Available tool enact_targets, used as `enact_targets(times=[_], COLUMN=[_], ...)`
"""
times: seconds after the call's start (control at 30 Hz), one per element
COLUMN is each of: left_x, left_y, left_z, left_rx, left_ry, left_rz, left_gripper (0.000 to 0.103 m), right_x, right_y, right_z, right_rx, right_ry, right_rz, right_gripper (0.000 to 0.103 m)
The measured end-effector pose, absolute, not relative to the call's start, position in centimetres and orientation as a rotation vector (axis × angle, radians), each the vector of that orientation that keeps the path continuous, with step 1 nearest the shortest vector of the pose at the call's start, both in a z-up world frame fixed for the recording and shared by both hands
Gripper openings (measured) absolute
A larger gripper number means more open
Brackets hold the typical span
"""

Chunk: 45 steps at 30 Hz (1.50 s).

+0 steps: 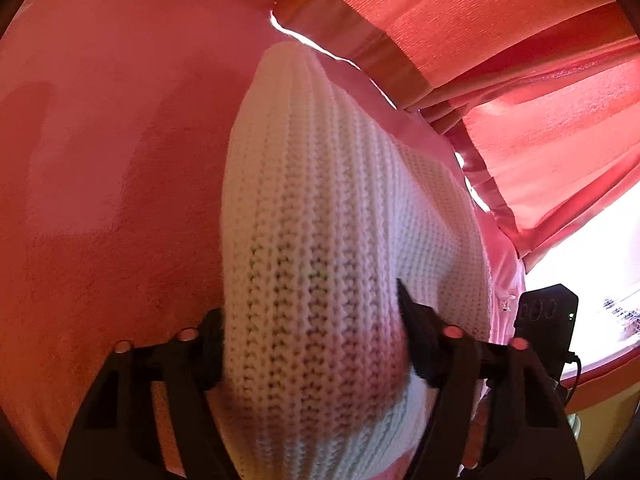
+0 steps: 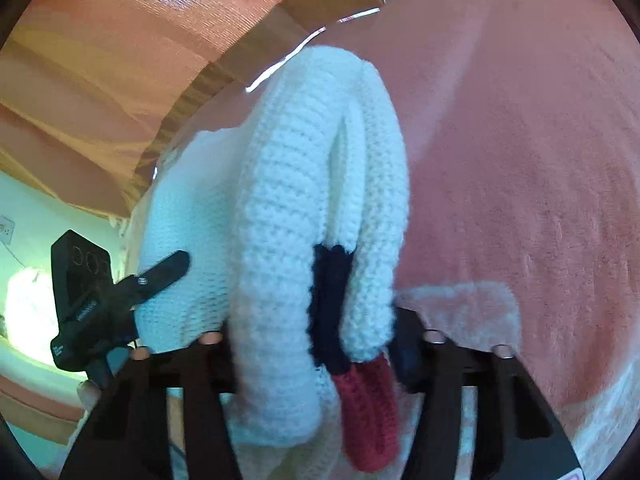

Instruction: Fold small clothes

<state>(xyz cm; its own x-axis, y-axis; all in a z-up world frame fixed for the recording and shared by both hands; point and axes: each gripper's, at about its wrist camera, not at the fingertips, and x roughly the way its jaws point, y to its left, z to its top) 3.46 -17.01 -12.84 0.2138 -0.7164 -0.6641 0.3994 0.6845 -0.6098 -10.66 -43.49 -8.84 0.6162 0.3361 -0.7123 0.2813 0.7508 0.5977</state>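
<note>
A white knitted garment (image 1: 320, 216) hangs bunched between both grippers above a pink bedspread (image 1: 100, 160). My left gripper (image 1: 312, 320) is shut on a thick fold of the white knit. In the right wrist view the same garment (image 2: 280, 208) shows a dark navy band (image 2: 328, 304) and a red edge (image 2: 372, 404). My right gripper (image 2: 316, 344) is shut on the bunched knit at that trim. The left gripper (image 2: 132, 284) shows at the left, clamped on the garment's other end. The right gripper's body (image 1: 548, 320) shows at the right of the left wrist view.
The pink bedspread (image 2: 520, 160) fills the area under the garment. Red-orange curtains (image 1: 500, 40) hang behind the bed, with a wooden frame edge (image 2: 192, 92) beside them. A bright window (image 1: 600, 260) lies at the right.
</note>
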Motion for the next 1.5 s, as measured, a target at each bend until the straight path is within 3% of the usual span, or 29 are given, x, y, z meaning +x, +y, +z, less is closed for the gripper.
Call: enact_targets(times=[0.17, 0.4, 0.7, 0.9, 1.07, 1.13, 1.2, 1.37, 1.43, 1.5], left_x=[2.4, -1.6, -7.5, -7.1, -3.2, 0.1, 3.7, 10.0, 9.9, 9.8], left_y=[-17.7, -18.9, -14.1, -6.5, 0.2, 2.5, 4.0, 7.3, 8.4, 9.3], left_z=[-10.0, -3.7, 9.3, 14.7, 12.8, 9.9, 5.9, -3.7, -3.4, -2.7], left_rx=[-0.357, -0.328, -0.246, -0.279, -0.249, -0.226, -0.173, -0.078, -0.108, -0.177], left_ry=[1.07, 0.941, 0.504, 0.304, 0.285, 0.345, 0.437, 0.757, 0.749, 0.73], left_rz=[-0.856, -1.012, -1.135, -1.108, -0.907, -0.773, -0.581, -0.307, -0.31, -0.345], left_gripper=[0.044, 0.044, 0.044, 0.046, 0.048, 0.053, 0.067, 0.06, 0.062, 0.069], right_x=[-12.3, -18.0, -22.9, -19.8, -10.5, -5.7, -0.8, 2.9, 3.3, 3.8], right_y=[-42.4, -43.0, -37.4, -32.0, -27.4, -25.8, -24.2, -23.8, -23.7, -23.5], right_z=[-3.8, 4.0, 15.3, 19.2, 16.7, 13.5, 8.5, 0.0, -0.6, -0.9], right_rx=[0.645, 0.612, 0.435, 0.375, 0.388, 0.399, 0.357, 0.318, 0.376, 0.401], right_ry=[0.817, 0.625, 0.241, 0.112, 0.231, 0.31, 0.423, 0.657, 0.698, 0.721], right_rz=[0.017, -0.044, 0.006, 0.145, 0.274, 0.311, 0.27, 0.142, 0.179, 0.202], right_gripper=[0.039, 0.039, 0.039, 0.04, 0.043, 0.051, 0.055, 0.054, 0.06, 0.073])
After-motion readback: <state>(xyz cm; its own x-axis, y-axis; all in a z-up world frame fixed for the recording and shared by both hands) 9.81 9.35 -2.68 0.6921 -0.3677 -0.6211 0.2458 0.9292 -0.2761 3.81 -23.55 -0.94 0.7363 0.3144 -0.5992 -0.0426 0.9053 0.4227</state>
